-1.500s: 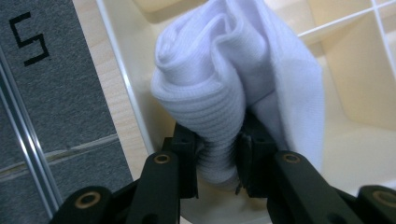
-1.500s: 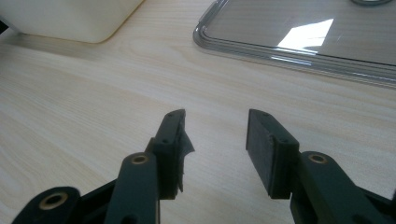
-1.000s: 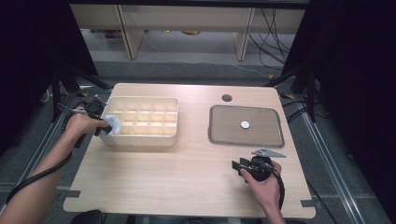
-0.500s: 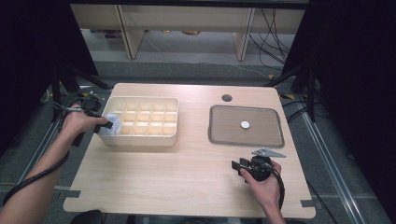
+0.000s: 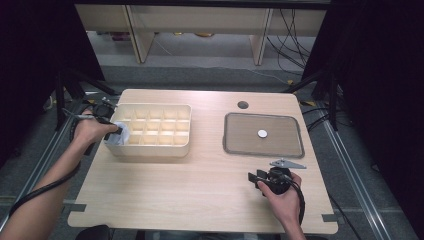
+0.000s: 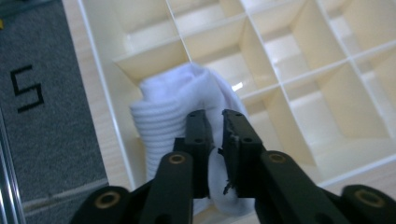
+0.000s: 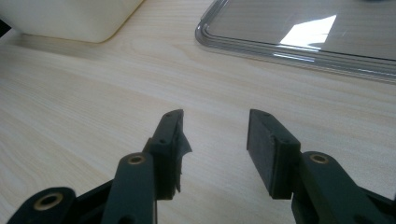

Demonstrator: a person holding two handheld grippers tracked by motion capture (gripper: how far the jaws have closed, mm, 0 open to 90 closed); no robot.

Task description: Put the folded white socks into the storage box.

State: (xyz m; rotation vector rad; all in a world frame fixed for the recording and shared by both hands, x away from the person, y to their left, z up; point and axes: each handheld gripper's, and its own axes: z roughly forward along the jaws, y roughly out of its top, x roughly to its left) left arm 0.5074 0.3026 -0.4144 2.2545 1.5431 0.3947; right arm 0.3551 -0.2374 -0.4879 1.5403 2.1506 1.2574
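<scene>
Pinching the sock (image 6: 177, 112) with your just-closed left gripper (image 6: 215, 122), you risk snagging a box (image 6: 289, 79) divider; right gripper (image 7: 215, 126) is open, empty.

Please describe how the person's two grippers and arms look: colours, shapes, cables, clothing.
Each gripper, left gripper and right gripper, has two black jaws with flat rectangular pads and brass-coloured pivot pins. A black cable trails along the left forearm. A grey three-cornered plate tops the right. Forearms show no sleeves.
</scene>
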